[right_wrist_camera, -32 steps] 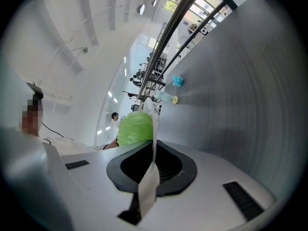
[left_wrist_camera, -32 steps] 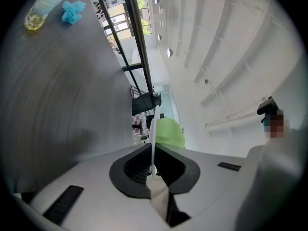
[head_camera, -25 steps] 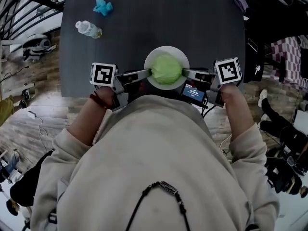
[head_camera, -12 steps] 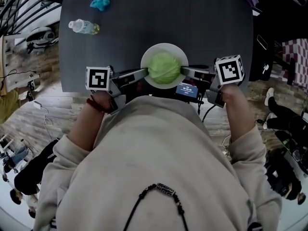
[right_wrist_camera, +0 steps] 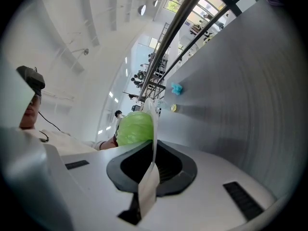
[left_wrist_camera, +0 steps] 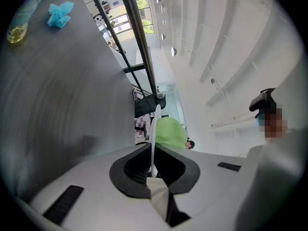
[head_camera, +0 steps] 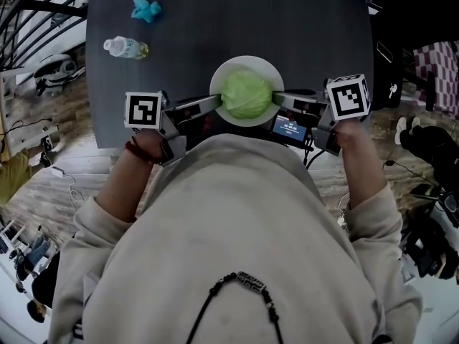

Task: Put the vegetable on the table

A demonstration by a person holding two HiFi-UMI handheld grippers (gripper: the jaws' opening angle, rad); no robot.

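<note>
- Far out on the left of the desk (head_camera: 301, 27), a bottle (head_camera: 125, 47) is lying on its side and a blue crumpled thing (head_camera: 145, 8) is sitting beyond it. Both are well apart from the work, so the middle of the desk is staying free for a landing spot.
- The left tongs (head_camera: 214, 106) are pinching the left rim of a white plate (head_camera: 247, 66). In the left gripper view the tongs (left_wrist_camera: 154, 170) are squeezed narrow on the thin edge, which is running straight between the pads.
- The cabbage (head_camera: 247, 95) is riding in the middle of the plate, just over the near edge of the desk. Being round, it is probably being carried on the plate so it cannot roll. In both gripper views the plate seems to be hanging clear of the desk rather than resting on it, though I cannot be sure.
- The right tongs (head_camera: 277, 99) are gripping the opposite rim, closed narrow on it in the right gripper view (right_wrist_camera: 153, 166). Holding the two sides across from each other is keeping the plate level and sharing the weight.
- Judging by this, the cabbage is not yet set down, and the plate needs lowering evenly onto the desk.
</note>
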